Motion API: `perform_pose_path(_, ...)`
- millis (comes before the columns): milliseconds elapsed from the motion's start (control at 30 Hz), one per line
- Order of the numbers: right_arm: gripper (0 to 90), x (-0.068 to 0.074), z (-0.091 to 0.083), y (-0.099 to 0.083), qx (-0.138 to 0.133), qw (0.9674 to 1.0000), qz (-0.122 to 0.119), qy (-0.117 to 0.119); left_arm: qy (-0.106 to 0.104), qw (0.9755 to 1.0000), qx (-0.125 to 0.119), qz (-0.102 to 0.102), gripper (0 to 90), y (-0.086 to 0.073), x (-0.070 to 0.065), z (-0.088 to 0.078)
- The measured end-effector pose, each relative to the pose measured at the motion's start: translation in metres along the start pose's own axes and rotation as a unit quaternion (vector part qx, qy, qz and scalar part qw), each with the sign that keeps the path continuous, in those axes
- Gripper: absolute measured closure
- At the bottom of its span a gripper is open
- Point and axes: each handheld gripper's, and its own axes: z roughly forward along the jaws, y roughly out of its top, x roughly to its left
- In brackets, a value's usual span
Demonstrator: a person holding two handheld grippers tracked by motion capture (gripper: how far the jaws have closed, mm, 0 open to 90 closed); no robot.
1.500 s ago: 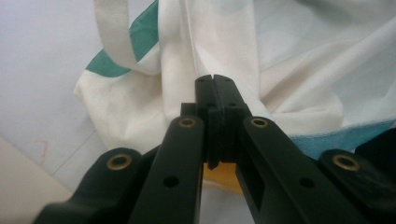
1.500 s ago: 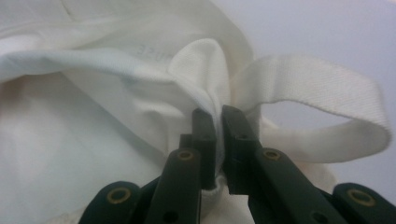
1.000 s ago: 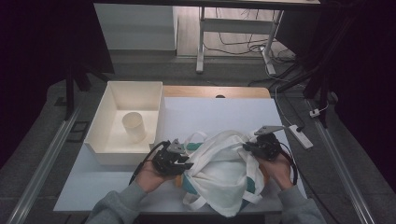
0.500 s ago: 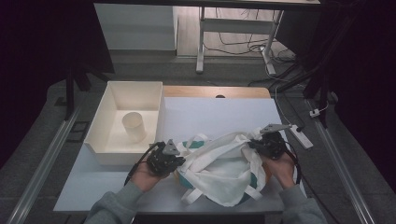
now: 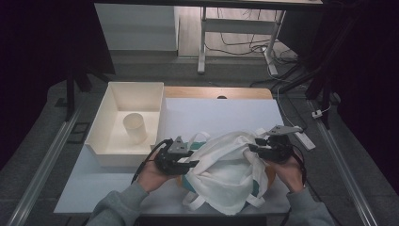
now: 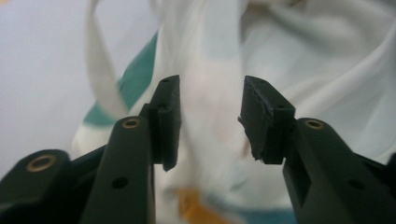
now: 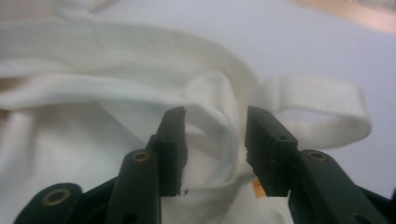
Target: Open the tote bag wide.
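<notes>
Well, writing: I read none on the bag.
Bag [image 5: 226, 165]: white cloth, on my bench [image 5: 216, 113], between both tools.
Left hand-held gripper [image 5: 188, 162]: just opened, spread, cloth behind the gap.
Right hand-held gripper [image 5: 251, 148]: just opened, fold unpinched.
Gripper views: teal stripe, orange patch.
High view: tray [image 5: 106, 143] with cup [image 5: 135, 127].

Between your black left tongs [image 5: 192, 163] and black right tongs [image 5: 252, 147] lies a white cloth bag [image 5: 226, 165] with teal bands and white straps — an orange patch peeks out beneath it. Beyond your left tongs sits a cream tray [image 5: 109, 123] holding a cream cup [image 5: 135, 127]. The bench [image 5: 221, 113] is pale grey-white — its far edge light wood.
</notes>
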Motion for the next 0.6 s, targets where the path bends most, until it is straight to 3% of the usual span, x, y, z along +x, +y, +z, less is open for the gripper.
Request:
perform_pose_path(133, 52.2, 0.017, -0.012, 0.003, -0.017, 0.9997, -0.016, 0.007, -0.015, 0.9996, 0.008, 0.023, 52.6, 0.023, -0.007, 0.013)
perform_pose_path(267, 50.2, 0.034, -0.015, -0.001, -0.013, 0.9986, -0.025, 0.044, -0.033, 0.9984, 0.033, 0.033, 51.3, 0.038, -0.009, 0.036)
perform_pose_path(467, 48.6, 0.062, -0.016, -0.006, -0.002, 0.9944, -0.049, 0.094, -0.05, 0.9965, 0.062, 0.026, 50.5, 0.046, -0.002, 0.065)
perform_pose_path(600, 47.9, 0.081, -0.013, -0.008, 0.015, 0.9907, -0.068, 0.117, -0.043, 0.995, 0.084, 0.032, 50.4, 0.046, -0.001, 0.08)
